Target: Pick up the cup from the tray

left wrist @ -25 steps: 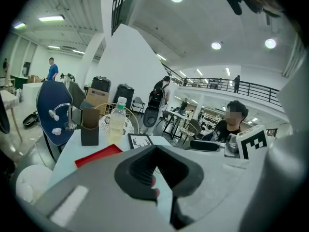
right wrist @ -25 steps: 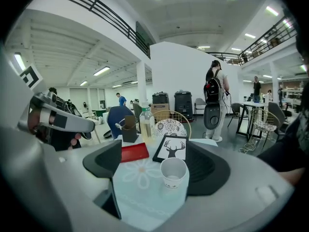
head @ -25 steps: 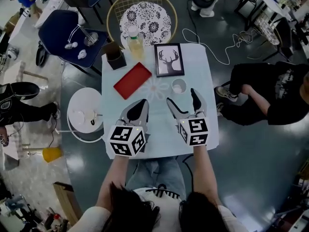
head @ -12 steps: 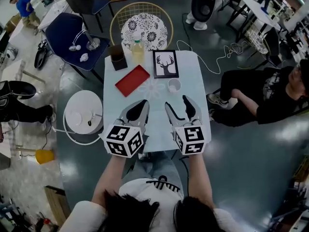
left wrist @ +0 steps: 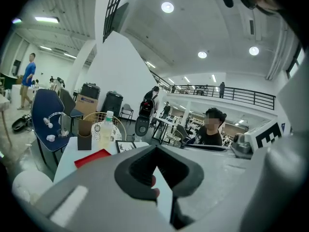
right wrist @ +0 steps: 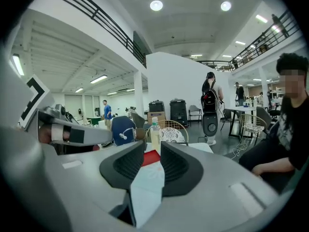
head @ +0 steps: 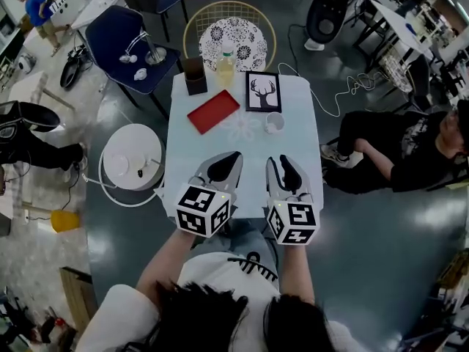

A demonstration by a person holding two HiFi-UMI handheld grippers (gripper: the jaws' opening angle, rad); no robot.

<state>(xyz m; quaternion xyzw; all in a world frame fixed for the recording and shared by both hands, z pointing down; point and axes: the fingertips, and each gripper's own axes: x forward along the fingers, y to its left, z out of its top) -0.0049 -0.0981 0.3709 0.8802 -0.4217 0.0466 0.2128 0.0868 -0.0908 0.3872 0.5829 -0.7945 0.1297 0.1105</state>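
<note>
Left claw [head: 232, 159] tips together, empty. Right claw [head: 279, 163] narrowly parted, empty. Both at counter's [head: 251, 147] near edge. Cup [head: 273, 123] by right edge, apart from red tray [head: 213, 111].

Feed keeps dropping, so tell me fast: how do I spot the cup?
Start at the pale table in the middle of the head view. On its far right part, just nearer than the framed deer picture and right of the red tray, is the cup. It alone is small, round and white.
</note>
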